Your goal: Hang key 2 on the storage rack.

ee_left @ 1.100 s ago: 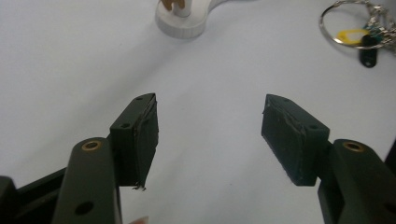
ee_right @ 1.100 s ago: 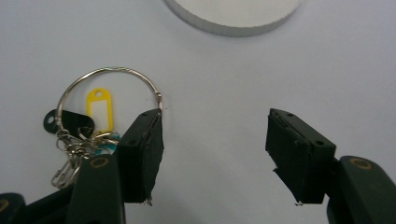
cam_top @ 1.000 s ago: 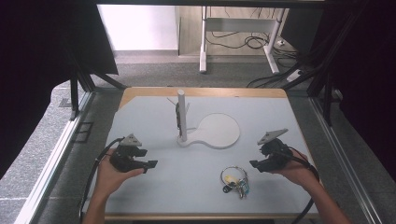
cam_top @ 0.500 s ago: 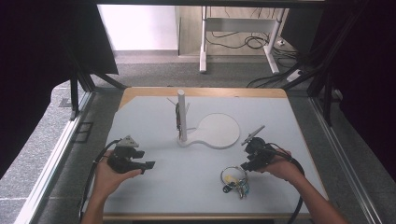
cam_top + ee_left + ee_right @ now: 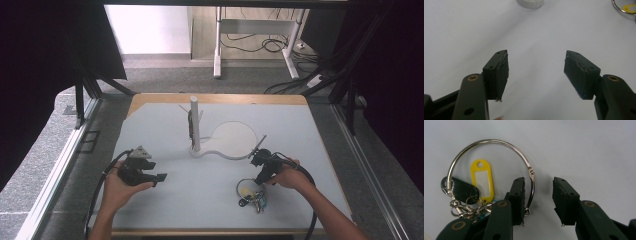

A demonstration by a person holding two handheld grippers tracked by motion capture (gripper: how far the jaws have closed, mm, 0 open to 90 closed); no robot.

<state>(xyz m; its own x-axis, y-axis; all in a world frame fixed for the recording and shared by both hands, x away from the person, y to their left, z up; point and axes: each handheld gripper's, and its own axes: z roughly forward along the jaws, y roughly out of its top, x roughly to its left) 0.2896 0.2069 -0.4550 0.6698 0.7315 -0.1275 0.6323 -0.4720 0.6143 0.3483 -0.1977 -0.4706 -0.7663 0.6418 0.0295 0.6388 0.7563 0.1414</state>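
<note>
A: Start at the right gripper (image 5: 539,200). How do its jaws stand?

B: Spread a little, and low over the white table (image 5: 586,147). In the right gripper view the wire of a large metal key ring (image 5: 489,143) runs down through the gap, right against the inner face of the left-hand jaw. Nothing is pinched; there is clear space between the wire and the other jaw.

A: What hangs on the ring?

B: A yellow tag (image 5: 482,180) with a white window lies inside the loop, a black fob (image 5: 461,188) sits at the loop's left side, and a cluster of small rings (image 5: 467,208) gathers below. A bit of teal shows under the jaw arm; I cannot tell what it is.

A: Does the high view add anything?

B: It places things. The right gripper (image 5: 265,167) sits at the near right of the table (image 5: 150,130), held by the right hand (image 5: 290,176), with the key ring (image 5: 248,190) just in front of it. The tags are too small to read there. Behind stand a white post (image 5: 194,122) and a round white base plate (image 5: 232,141).

A: And the left gripper (image 5: 536,72)?

B: Its jaws are wide apart with bare table between them. Its view catches the post's foot (image 5: 530,3) at the top edge and an arc of the key ring (image 5: 624,6) at the top right corner. From above, the left gripper (image 5: 142,171) is in the left hand (image 5: 117,187), well apart from the ring.
</note>
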